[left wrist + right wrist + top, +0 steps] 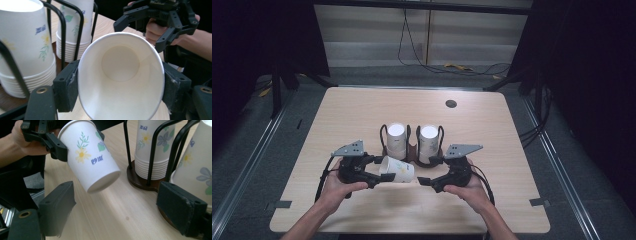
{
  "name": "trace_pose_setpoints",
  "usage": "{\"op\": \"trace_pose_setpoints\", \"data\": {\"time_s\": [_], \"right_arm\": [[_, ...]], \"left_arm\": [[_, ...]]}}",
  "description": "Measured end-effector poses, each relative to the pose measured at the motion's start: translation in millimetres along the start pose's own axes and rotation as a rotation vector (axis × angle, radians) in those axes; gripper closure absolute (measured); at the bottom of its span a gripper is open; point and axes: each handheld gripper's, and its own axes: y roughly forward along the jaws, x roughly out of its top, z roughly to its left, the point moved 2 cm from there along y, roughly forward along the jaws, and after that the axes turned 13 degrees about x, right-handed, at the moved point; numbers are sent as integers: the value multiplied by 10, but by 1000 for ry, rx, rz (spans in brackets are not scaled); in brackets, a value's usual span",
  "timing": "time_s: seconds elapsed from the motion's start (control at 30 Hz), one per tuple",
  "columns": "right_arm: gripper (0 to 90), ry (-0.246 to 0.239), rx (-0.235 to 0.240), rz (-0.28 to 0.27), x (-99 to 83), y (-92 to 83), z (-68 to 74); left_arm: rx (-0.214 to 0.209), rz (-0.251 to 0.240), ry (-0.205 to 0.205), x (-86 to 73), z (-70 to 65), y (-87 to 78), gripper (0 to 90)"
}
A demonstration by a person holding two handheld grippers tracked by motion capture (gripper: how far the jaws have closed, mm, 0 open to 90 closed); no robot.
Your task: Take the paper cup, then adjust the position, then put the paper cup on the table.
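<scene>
Pinching a squashed-oval paper cup (pixel 120 75), left gripper (pixel 371 172) fingers grip; right gripper (pixel 428 171) fingers spread.

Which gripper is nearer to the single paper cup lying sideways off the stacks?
Left. The left gripper is clamped on the paper cup near its rim, holding it above the table. The right gripper is open, just beyond the cup's base, not touching.

The light wooden bench (pixel 362 115) has a small dark round grommet (pixel 451 104) near its far right corner. Grey floor (pixel 257 150) surrounds it, with metal rails (pixel 242 175) running along both sides. Beyond the far edge, black cables (pixel 412 50) hang down a pale wall panel (pixel 377 30), and a yellow strip (pixel 457 67) lies on the floor.
</scene>
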Motion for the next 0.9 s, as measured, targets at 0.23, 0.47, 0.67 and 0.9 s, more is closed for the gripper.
{"op": "trace_pose_setpoints", "data": {"time_s": [0.23, 0.47, 0.67, 0.9], "right_arm": [[159, 0, -55, 25, -25, -116, -17], [159, 22, -83, 31, -107, -185, -64], [157, 32, -110, 22, -132, -202, -89], [150, 53, -126, 9, -171, -223, -155]], "left_arm": [[22, 14, 0, -11, 29, -66, 274], [74, 11, -22, -6, 146, -133, 275], [83, 35, 18, 5, 182, -175, 273], [124, 27, -3, 9, 315, -302, 269]]}}
